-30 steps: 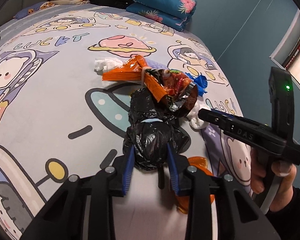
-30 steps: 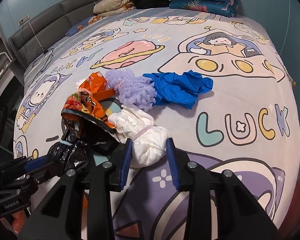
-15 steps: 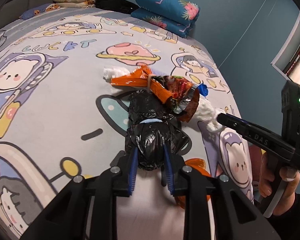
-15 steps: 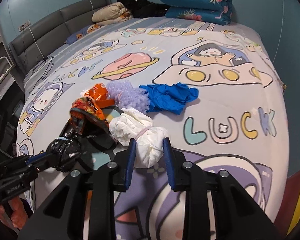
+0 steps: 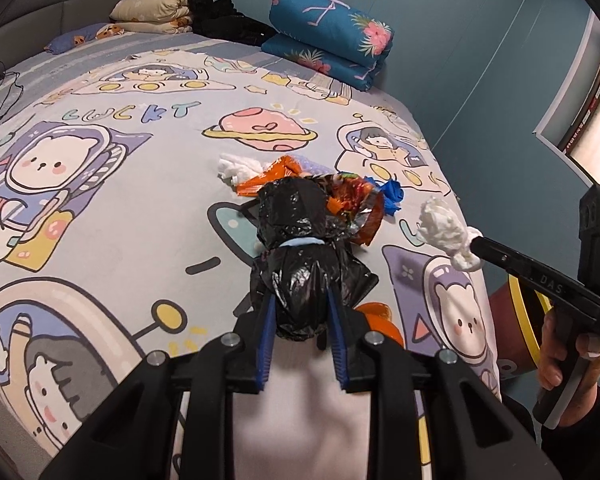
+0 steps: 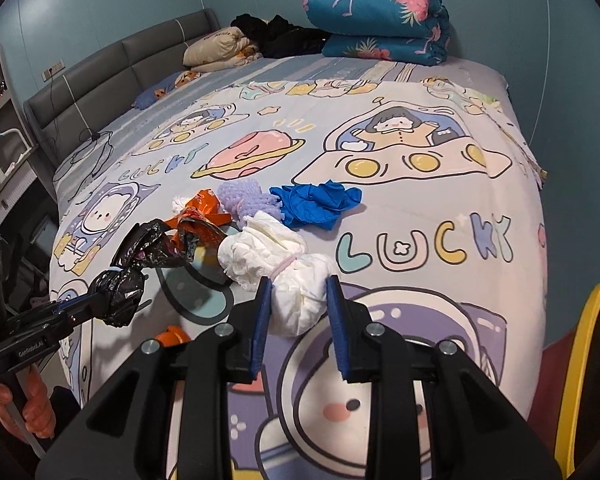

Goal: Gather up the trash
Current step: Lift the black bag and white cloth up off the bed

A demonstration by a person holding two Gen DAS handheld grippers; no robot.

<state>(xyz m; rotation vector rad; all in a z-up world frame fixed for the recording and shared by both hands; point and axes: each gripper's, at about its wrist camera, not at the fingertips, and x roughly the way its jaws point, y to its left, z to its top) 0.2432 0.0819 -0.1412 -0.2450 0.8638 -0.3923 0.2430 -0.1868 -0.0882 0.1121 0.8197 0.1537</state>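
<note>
Bed w/ cartoon-print cover fills both views. Rolled blue quilt at far end. Blue glove, lilac foam net & orange wrapper lie mid-bed in a clump. Left gripper pinches black bag, tied w/ blue band, raised off cover. Right gripper clamps white wad, also raised.
</note>
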